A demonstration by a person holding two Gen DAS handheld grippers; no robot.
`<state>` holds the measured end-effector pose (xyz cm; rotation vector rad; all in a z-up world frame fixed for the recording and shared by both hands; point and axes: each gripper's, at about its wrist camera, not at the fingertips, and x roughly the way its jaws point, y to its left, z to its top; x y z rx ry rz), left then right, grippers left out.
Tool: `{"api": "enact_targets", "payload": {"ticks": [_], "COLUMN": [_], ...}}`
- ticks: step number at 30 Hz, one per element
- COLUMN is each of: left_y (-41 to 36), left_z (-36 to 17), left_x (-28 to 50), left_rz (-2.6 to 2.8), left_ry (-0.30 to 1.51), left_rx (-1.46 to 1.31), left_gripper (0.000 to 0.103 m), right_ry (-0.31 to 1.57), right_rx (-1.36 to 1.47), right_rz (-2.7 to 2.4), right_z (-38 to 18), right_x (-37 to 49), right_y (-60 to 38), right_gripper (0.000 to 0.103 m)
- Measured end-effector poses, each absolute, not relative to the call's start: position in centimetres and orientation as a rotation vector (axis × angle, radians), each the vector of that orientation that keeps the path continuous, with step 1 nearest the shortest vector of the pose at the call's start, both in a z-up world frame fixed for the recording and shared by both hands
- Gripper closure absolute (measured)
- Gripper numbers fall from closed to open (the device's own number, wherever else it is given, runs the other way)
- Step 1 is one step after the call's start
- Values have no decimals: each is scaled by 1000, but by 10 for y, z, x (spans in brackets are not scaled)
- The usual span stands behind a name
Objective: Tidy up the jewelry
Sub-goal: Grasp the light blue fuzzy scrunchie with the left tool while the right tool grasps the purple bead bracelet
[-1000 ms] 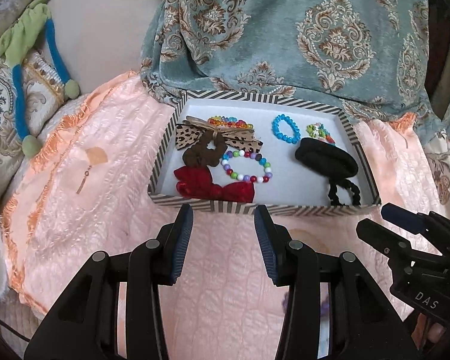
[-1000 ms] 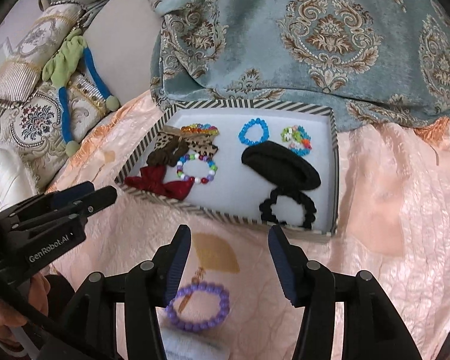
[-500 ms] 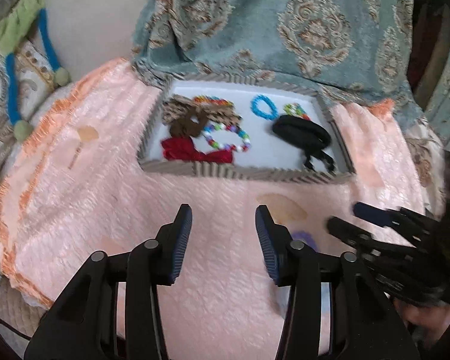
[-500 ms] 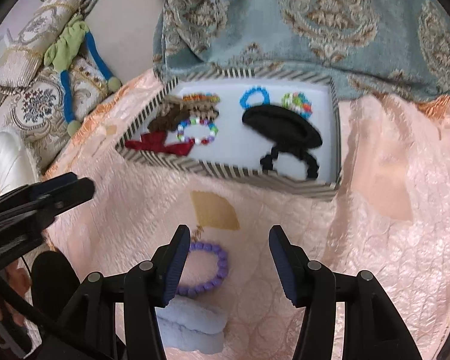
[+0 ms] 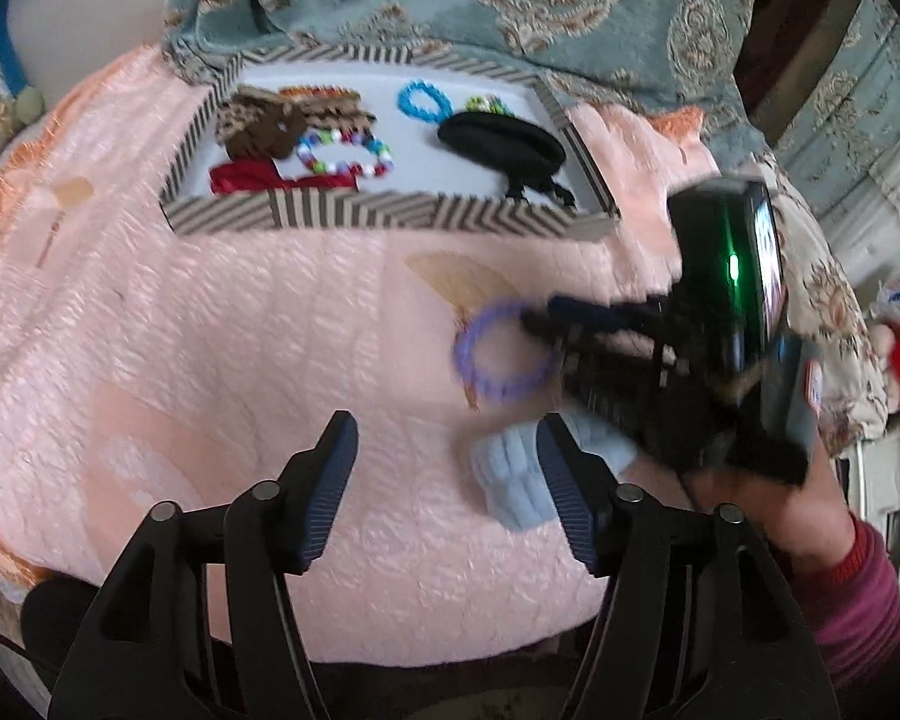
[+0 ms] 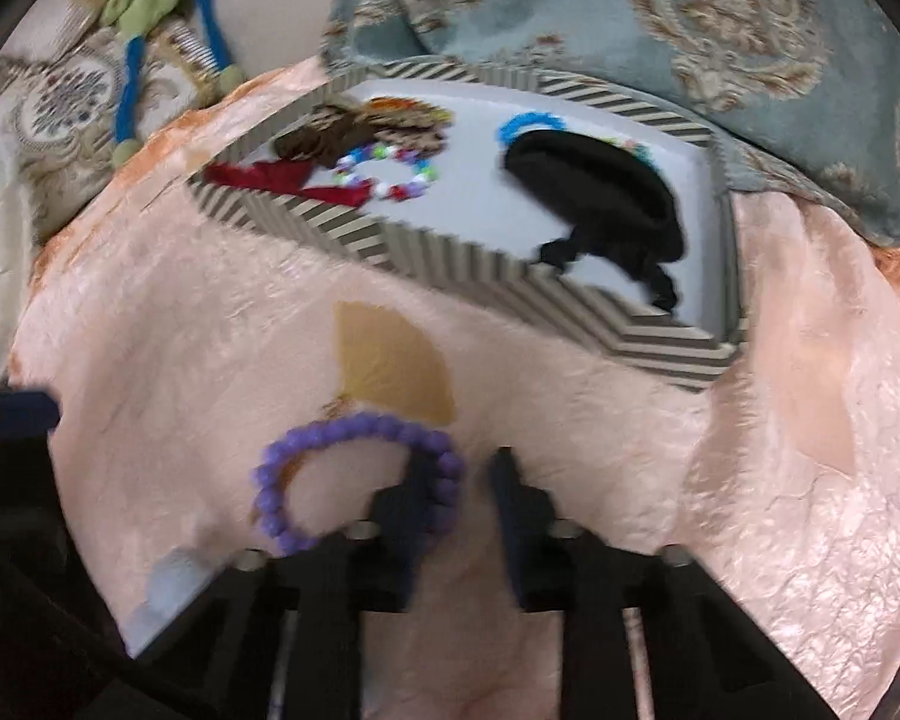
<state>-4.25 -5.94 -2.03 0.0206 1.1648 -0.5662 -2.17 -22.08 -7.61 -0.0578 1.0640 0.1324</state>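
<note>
A purple bead bracelet [image 6: 354, 474] lies on the pink quilt [image 6: 180, 312] in front of the striped tray [image 6: 450, 252]. My right gripper [image 6: 462, 474] is low over the bracelet's right side, jaws narrowed with the left finger inside the ring, not closed. In the left wrist view the bracelet [image 5: 498, 354] and the blurred right gripper [image 5: 546, 324] touch. My left gripper [image 5: 444, 450] is open and empty above the quilt. The tray [image 5: 390, 216] holds bead bracelets, a red bow, brown and black hair ties.
A pale blue fluffy scrunchie [image 5: 522, 480] lies on the quilt near my left gripper's right finger. A teal patterned cushion [image 5: 510, 6] stands behind the tray. A green and blue toy [image 6: 150, 18] lies at the far left.
My right gripper has dropped down and forward onto the purple bracelet and its jaws have narrowed. My left gripper has pulled back from the tray.
</note>
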Motion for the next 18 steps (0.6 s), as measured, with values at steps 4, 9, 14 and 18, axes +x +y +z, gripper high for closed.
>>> {"api": "enact_targets", "payload": {"ticks": [4, 9, 14, 18], "left_y": [-64, -83, -93, -96], "left_z": [-31, -51, -69, -72], "left_x": [-46, -52, -52, -55], "left_rz": [-605, -631, -636, -670], "left_ry": [1204, 1261, 1291, 1279], "left_rx": [-3, 20, 8, -3], "left_gripper": [36, 36, 36, 64], "right_ry": [1066, 1067, 1051, 1039], "right_rx": [21, 120, 218, 188], "right_rz": [100, 95, 121, 120], "right_z": [-73, -72, -75, -75], "right_x": [-18, -19, -19, -18], "right_y": [-245, -265, -272, -265], "right_gripper": [91, 91, 85, 86]}}
